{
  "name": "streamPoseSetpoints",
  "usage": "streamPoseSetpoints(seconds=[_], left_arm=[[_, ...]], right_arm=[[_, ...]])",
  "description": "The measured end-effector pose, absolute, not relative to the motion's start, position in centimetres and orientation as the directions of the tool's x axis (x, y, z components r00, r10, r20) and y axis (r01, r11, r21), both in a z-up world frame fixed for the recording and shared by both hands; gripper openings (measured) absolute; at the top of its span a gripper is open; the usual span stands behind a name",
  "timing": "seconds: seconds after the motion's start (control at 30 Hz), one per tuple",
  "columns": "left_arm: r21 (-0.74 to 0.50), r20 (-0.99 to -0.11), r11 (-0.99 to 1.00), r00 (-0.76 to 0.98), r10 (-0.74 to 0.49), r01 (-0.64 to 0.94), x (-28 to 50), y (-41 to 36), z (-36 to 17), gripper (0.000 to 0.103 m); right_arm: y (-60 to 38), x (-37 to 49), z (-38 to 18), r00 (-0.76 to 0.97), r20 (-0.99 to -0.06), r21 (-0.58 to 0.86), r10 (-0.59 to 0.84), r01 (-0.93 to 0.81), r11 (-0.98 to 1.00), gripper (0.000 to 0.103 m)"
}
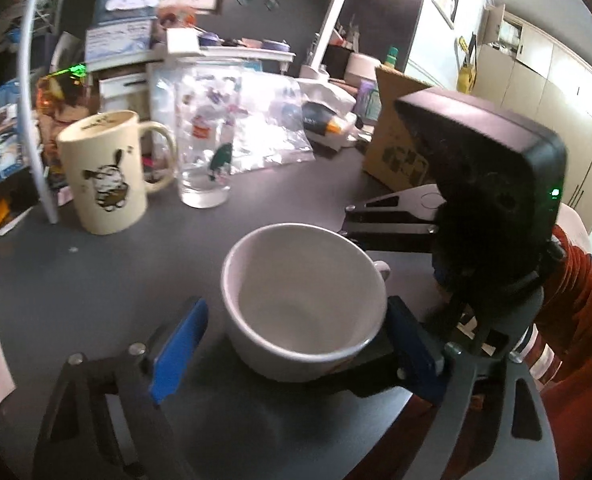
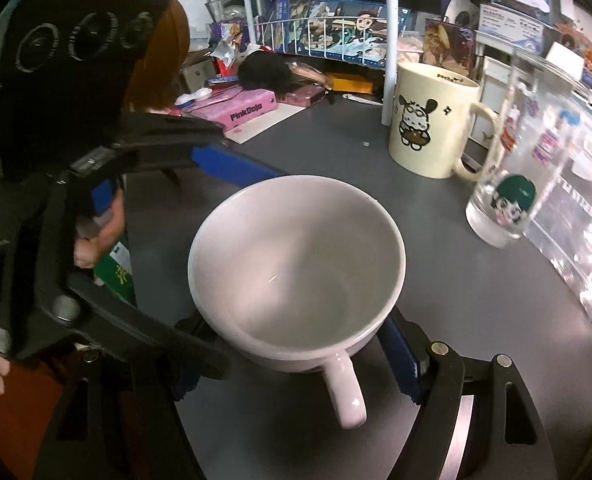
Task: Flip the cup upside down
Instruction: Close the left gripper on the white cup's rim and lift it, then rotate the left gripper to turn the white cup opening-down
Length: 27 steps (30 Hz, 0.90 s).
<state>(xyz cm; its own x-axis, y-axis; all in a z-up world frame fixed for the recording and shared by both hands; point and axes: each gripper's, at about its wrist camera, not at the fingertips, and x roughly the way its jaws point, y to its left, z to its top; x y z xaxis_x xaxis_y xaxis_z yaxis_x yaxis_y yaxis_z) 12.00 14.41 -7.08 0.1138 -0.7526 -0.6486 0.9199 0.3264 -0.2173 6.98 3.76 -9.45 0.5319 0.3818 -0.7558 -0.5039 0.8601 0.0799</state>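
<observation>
A wide white cup (image 1: 304, 300) stands upright, mouth up, on the dark grey table (image 1: 95, 280). My left gripper (image 1: 291, 344) is open around it: the left blue pad (image 1: 179, 344) stands apart from the wall, the right blue pad (image 1: 412, 348) is close against it. In the right wrist view the cup (image 2: 296, 272) has its handle (image 2: 346, 388) pointing toward the camera. My right gripper (image 2: 296, 356) is open, its fingers on either side of the cup's near wall and handle. The left gripper's blue finger (image 2: 231, 164) shows along the cup's far side.
A cream cartoon mug (image 1: 103, 172) and a clear printed glass (image 1: 207, 136) stand behind the cup; both also show in the right wrist view, the mug (image 2: 432, 124) and the glass (image 2: 524, 160). A cardboard box (image 1: 400, 140), plastic bags, a white rack pole (image 2: 390, 40) and a pink box (image 2: 235, 108) ring the table.
</observation>
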Motion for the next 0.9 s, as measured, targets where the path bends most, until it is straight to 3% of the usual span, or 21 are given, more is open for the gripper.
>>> streamPoseSetpoints(seconds=[0.07, 0.2, 0.4, 0.53, 0.8, 0.9], left_arm=[[-0.214, -0.654, 0.327, 0.113, -0.748, 0.921, 11.8, 13.8, -7.3, 0.08], [-0.251, -0.647, 0.327, 0.093, -0.757, 0.911, 12.2, 13.7, -7.5, 0.08], [-0.531, -0.562, 0.323, -0.041, -0.826, 0.783, 16.2, 15.5, -8.5, 0.08], [-0.624, -0.523, 0.304, -0.095, -0.847, 0.72, 17.6, 16.4, -9.0, 0.08], [-0.638, -0.528, 0.345, -0.065, -0.847, 0.689, 19.2, 18.6, -9.2, 0.08], [-0.59, -0.561, 0.376, -0.028, -0.827, 0.715, 19.3, 19.3, -8.6, 0.084]], right_arm=[[3.3, 6.4, -9.4, 0.543, -0.745, 0.089, 0.387, -0.495, 0.864, 0.074], [2.8, 5.8, -9.3, 0.562, -0.728, 0.098, 0.393, -0.482, 0.871, 0.074], [2.0, 6.2, -8.7, 0.583, -0.68, 0.16, 0.445, -0.475, 0.865, 0.073], [2.9, 7.5, -8.4, 0.579, -0.672, 0.154, 0.461, -0.5, 0.852, 0.076], [3.3, 10.1, -8.5, 0.55, -0.674, 0.186, 0.492, -0.518, 0.835, 0.076], [3.8, 10.6, -8.5, 0.542, -0.685, 0.164, 0.486, -0.536, 0.828, 0.076]])
